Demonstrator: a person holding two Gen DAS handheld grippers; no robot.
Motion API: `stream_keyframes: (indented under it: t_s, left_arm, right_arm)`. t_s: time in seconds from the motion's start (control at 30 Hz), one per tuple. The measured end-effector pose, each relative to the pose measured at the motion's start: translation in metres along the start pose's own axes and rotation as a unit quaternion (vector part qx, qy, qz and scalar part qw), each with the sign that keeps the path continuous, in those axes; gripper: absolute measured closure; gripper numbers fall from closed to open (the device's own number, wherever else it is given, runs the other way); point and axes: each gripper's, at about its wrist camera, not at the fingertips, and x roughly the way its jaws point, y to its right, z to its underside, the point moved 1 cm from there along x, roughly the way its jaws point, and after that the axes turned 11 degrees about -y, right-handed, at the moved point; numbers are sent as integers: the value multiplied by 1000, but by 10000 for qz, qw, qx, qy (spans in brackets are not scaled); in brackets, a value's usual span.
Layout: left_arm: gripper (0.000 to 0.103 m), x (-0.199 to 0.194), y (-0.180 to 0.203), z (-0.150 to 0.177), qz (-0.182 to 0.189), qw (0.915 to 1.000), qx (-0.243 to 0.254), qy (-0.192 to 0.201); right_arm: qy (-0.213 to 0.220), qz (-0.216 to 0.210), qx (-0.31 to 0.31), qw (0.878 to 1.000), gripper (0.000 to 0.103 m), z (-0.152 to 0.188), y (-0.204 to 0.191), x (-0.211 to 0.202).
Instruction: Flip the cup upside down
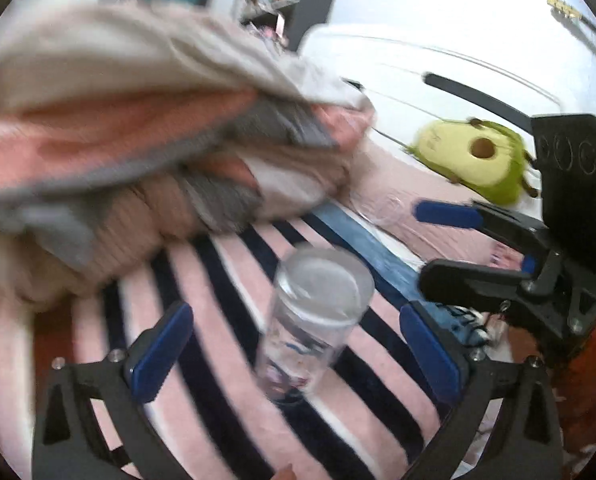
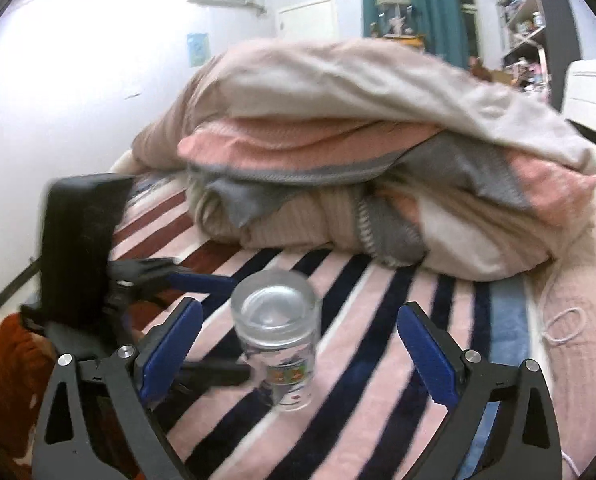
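My left tongs (image 1: 296,354) and right tongs (image 2: 298,354) both gape wide, holding nothing. Between them the clear printed glass cup (image 2: 277,334) stands on the pink, navy-striped blanket (image 2: 377,360) on the bed, apparently base-up. Likely slippery, fragile, tippy on soft bedding; I'd grip mid-wall.

We see the glass cup (image 1: 311,324) smeared by motion blur in the left wrist view, so its printed band is unreadable; whether it stands mouth up or mouth down we cannot tell. The folded duvet (image 1: 138,140) there is blurred too and cut off by the left edge. In the right wrist view the left gripper (image 2: 218,320) hides part of the striped blanket (image 2: 377,340), and its lower finger (image 2: 218,374) is a dark blur against the cup.
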Motion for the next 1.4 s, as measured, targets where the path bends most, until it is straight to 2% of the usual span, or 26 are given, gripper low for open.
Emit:
stream_keyframes:
  t_s: [0.03,0.13,0.27,0.4,0.57,0.97,1.4]
  left_arm:
    - [1,-10,2,-2,-233,9997,-73,97]
    - [1,-35,4,-6,-646,9968,-403,236]
    - [0,-62,-4,-7,-923,9914,-863,325]
    - [0,-72,-13,-7,-1300,9833,-1253,224]
    - [0,-76,-17,-5,-1617,9773,-1366,115]
    - [0,-73,-16,-4,-1687,9759,-1385,44]
    - [0,-76,-17,-2,-1760,9748,-1372,5]
  right_arm:
    - [62,-8,86,9999,1,-1,3,-7]
    - [281,68,235,9993,0,-1,10,-25]
    - [401,237,294,9985,0,0,16,-41]
    - [376,332,296,9983,0,-1,19,-44]
    - [206,297,247,9990,0,-1,18,-42]
    - [65,364,200,9991,0,1,15,-37]
    - [100,372,261,9989,0,1,16,-40]
